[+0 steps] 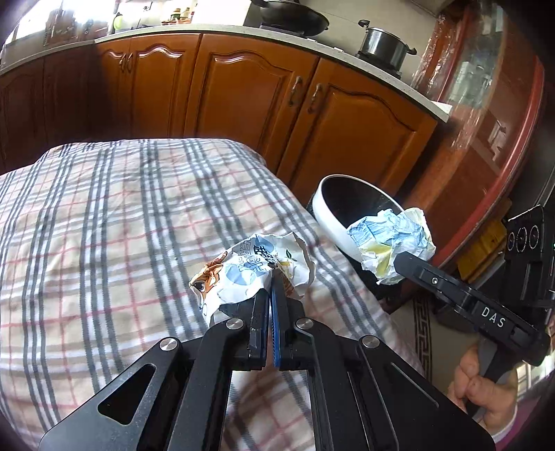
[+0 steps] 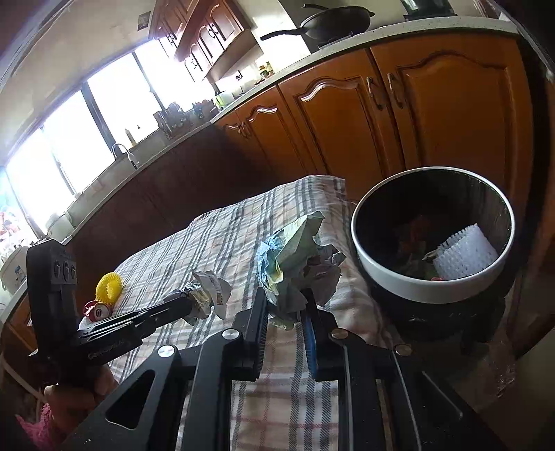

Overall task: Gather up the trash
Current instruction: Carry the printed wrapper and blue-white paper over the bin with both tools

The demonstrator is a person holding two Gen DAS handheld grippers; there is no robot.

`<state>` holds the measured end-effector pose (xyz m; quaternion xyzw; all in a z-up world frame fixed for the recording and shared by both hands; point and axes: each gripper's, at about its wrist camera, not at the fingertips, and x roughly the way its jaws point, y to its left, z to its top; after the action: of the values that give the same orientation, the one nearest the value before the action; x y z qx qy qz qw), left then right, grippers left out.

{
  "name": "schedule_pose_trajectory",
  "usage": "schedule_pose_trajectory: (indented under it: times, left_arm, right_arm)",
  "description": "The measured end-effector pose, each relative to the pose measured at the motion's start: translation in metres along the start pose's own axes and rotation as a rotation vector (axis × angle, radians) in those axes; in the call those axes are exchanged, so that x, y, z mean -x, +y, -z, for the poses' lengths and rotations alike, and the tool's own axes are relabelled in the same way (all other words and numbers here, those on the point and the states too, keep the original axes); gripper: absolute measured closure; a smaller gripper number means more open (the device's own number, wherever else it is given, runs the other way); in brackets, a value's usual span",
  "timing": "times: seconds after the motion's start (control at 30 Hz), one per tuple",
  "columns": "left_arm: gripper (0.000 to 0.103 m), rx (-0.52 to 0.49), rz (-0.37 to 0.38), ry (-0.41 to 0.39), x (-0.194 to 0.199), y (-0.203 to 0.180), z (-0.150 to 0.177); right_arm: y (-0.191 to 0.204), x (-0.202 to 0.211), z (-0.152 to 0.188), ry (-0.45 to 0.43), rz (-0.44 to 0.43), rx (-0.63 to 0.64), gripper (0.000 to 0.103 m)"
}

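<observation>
Trash sits pinched in both my claws: a printed wrapper (image 1: 256, 274) in the left claw (image 1: 272, 277), mid-frame. My right claw (image 2: 289, 305) clamps a crumpled paper (image 2: 295, 263), left of the bin (image 2: 430, 288).

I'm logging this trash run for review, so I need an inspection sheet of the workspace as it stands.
Surface: plaid cloth covering the table.
Job's things: crumpled printed wrapper in the left gripper; crumpled blue-and-white paper in the right gripper; round white-rimmed black bin beside the table, already holding a white mesh piece.
Clutter: yellow round scrubber and red-and-white can on the cloth.
Grippers: both jaws closed on their papers, short of the bin.
Cables: nothing seen.
Surroundings: wooden cabinets, black wok and lidded steel pot on the counter.
</observation>
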<state>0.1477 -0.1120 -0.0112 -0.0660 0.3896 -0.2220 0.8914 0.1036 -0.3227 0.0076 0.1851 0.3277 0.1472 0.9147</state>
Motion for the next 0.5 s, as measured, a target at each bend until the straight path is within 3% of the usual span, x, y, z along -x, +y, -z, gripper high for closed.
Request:
schedule_pose_trajectory:
  times: [0.5]
  left_arm:
    - [0.102, -0.084, 0.021, 0.0, -0.015, -0.039, -0.016]
  right_arm:
    - [-0.045, 0.025, -0.011, -0.062, 0.091, -0.026, 0.084]
